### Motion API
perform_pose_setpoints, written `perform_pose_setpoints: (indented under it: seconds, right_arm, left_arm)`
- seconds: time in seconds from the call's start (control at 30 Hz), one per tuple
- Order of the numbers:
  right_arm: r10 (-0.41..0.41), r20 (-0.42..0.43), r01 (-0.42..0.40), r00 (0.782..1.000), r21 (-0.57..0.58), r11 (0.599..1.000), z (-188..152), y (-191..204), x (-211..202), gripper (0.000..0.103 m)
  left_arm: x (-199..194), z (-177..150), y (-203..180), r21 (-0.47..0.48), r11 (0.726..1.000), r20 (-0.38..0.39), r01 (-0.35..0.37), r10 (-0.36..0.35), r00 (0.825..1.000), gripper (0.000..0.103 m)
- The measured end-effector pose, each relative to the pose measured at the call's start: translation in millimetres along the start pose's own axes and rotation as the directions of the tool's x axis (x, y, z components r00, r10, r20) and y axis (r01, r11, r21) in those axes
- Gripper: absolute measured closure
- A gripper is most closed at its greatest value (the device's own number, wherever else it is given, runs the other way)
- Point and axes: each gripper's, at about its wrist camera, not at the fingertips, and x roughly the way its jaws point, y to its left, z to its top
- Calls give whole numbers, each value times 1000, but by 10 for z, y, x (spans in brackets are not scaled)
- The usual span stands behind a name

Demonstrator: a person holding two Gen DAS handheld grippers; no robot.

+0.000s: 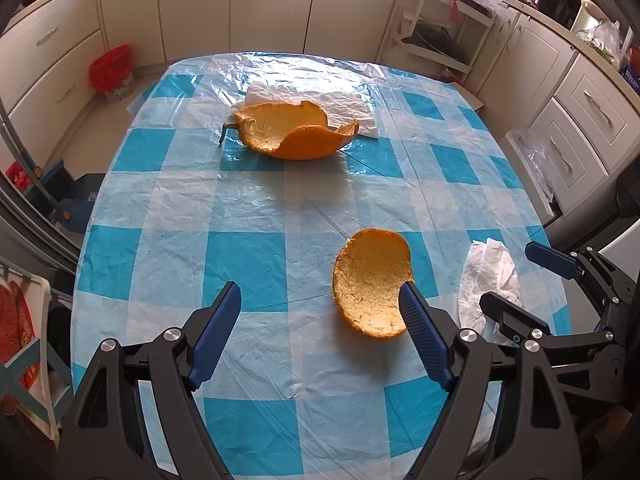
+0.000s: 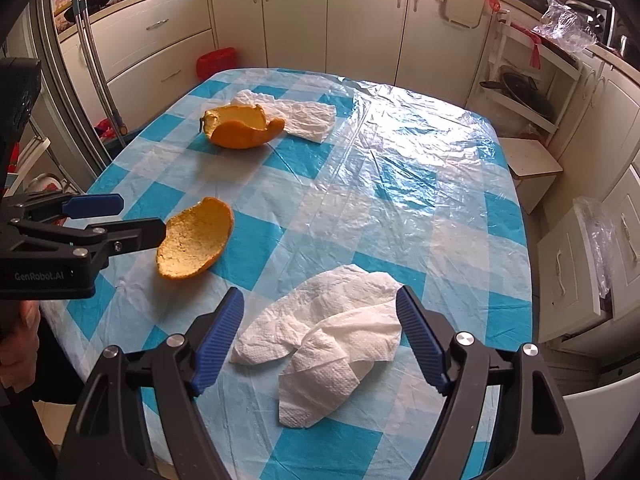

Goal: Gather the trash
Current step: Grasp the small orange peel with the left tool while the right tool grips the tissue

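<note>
Trash on your checked tablecloth (image 2: 400, 184) counts four pieces: two orange peels and two crumpled tissues. Near peel (image 1: 370, 284) lies just beside your left gripper (image 1: 320, 320), near tissue (image 2: 324, 336) between the fingers of your right gripper (image 2: 320, 328). Both grippers gape empty; far peel (image 1: 296, 130) touches far tissue (image 1: 352, 108).

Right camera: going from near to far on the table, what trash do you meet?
Near tissue → small peel → big peel → far tissue.
</note>
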Motion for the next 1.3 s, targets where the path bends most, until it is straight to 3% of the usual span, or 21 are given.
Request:
perform_pose_setpoints:
  seconds: [0.7, 1.1, 1.3]
  right_arm:
    - [-13, -3, 13, 1000, -11, 1000, -40, -25, -6, 25]
    - [-18, 11, 19, 1000, -14, 1000, -57, -71, -69, 24]
    - [-8, -3, 8, 1000, -18, 1000, -81, -49, -1, 24]
  left_arm:
    - [154, -14, 17, -8, 1000, -33, 11, -11, 999, 25]
    - [163, 37, 354, -171, 980, -30, 101, -108, 994, 25]
    - [247, 11, 227, -144, 984, -35, 100, -107, 994, 25]
